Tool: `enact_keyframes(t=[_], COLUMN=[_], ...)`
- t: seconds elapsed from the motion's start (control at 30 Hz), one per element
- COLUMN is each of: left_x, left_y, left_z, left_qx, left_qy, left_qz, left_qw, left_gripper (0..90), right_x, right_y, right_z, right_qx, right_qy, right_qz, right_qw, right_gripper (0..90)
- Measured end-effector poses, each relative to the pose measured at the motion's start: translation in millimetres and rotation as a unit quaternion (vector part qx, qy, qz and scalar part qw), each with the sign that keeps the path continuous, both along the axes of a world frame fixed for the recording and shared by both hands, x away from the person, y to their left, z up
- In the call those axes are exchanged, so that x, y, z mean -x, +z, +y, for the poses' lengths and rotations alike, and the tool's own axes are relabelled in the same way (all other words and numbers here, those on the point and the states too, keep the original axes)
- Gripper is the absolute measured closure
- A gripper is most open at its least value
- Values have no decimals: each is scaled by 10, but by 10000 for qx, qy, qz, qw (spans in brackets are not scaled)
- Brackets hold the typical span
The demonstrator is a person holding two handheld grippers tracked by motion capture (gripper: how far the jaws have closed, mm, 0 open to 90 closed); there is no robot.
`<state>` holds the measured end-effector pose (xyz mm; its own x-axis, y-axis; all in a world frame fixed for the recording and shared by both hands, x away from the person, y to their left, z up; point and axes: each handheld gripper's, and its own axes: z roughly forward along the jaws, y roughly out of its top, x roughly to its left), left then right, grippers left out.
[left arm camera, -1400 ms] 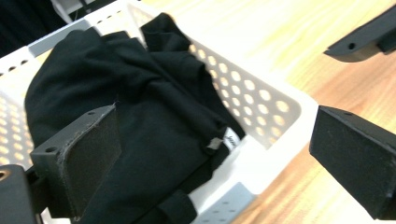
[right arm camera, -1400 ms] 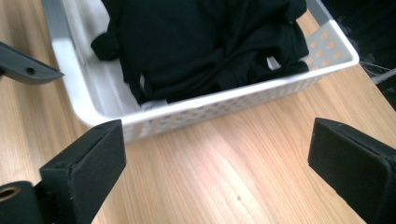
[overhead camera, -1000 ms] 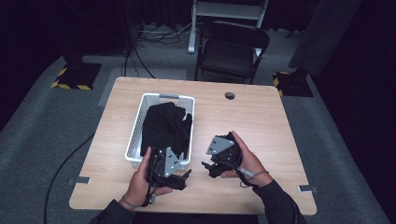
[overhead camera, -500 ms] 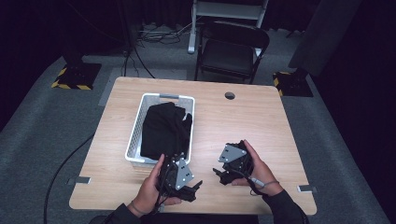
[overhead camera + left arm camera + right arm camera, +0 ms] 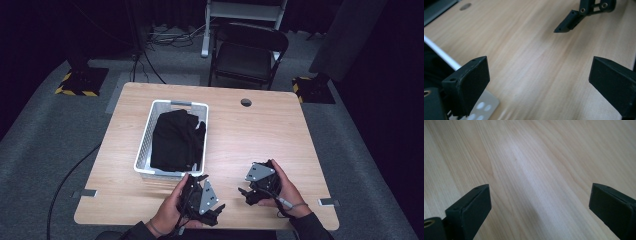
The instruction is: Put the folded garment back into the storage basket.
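Observation:
A white mesh basket [image 5: 146, 145] stands on the left half of the wooden table [image 5: 260, 130] with a black garment [image 5: 176, 140] piled inside it. My left gripper [image 5: 212, 207] rests near the table's front edge, just below the basket's near end, held in a hand. Its jaws stand wide apart over bare wood [image 5: 539, 72] with nothing between them. My right gripper [image 5: 246, 192] sits to the right of it, also near the front edge, open and empty [image 5: 539, 192]. One jaw of the right gripper [image 5: 569, 22] appears at the top of the left gripper view.
The basket's white rim [image 5: 441, 55] runs along the left of the left gripper view. A round cable hole [image 5: 245, 102] lies at the table's far side. A black chair [image 5: 247, 55] stands behind the table. Cables [image 5: 70, 175] trail on the grey floor at the left.
Both hands have drawn back toward the table's front edge. The left gripper has moved right and nearer the edge; the right gripper has slid a little right and down.

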<state>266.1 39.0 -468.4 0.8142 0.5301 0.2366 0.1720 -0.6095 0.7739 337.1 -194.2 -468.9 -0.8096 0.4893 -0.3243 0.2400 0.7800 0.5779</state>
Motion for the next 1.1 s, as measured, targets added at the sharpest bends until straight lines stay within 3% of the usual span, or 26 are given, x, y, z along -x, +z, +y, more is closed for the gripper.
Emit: enact_keyframes(t=[0.27, 0.67, 0.87, 1.1], left_x=[-10, -101, -161, -225], left_y=[-104, -295, -349, -409], left_z=[-58, -90, -77, -84], left_qx=[-154, -289, -280, -257], left_qy=[-267, -319, -306, -363], left_qz=[242, 681, 881, 1175], left_qw=[9992, 9968, 9953, 9921], left_gripper=[46, 51, 52, 48], right_x=[53, 136, 179, 238], right_y=[-107, -226, -274, -327], right_z=[-170, -353, -492, -677], right_qx=[-133, -260, -468, -861], right_qy=[-179, -292, -417, -567], right_qz=[128, 323, 478, 715], right_qw=[9997, 9987, 9969, 9921], right_gripper=[45, 45, 43, 40])
